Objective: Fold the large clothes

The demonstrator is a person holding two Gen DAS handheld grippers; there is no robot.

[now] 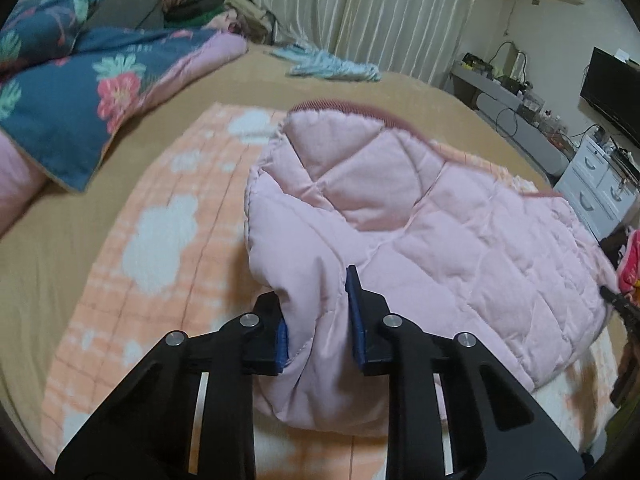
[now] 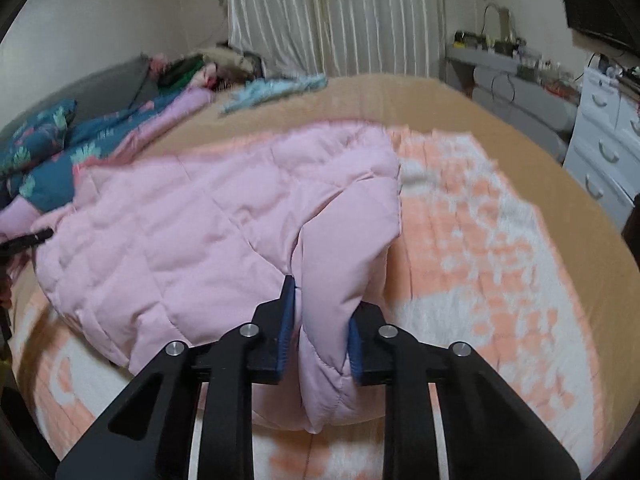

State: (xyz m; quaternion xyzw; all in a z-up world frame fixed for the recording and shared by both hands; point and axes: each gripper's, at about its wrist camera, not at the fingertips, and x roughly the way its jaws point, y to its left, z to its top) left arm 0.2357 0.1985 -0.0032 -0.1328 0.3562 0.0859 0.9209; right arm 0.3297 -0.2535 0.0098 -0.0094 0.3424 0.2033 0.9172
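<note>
A pink quilted jacket [image 1: 440,240] lies on an orange-and-white blanket [image 1: 160,220] on the bed. My left gripper [image 1: 320,320] is shut on a bunched fold of the jacket at its near left corner. In the right wrist view the same jacket [image 2: 192,232] spreads to the left, and my right gripper [image 2: 322,328] is shut on a thick fold at its near right corner. The blue pads [image 2: 287,320] press the fabric from both sides. The dark tip of the other gripper [image 1: 618,300] shows at the right edge of the left wrist view.
A blue floral quilt [image 1: 80,88] is piled at the far left of the bed. A light blue cloth [image 1: 332,65] lies near the curtains [image 1: 360,8]. White drawers [image 2: 604,148] and a cluttered grey desk [image 1: 516,112] stand right of the bed.
</note>
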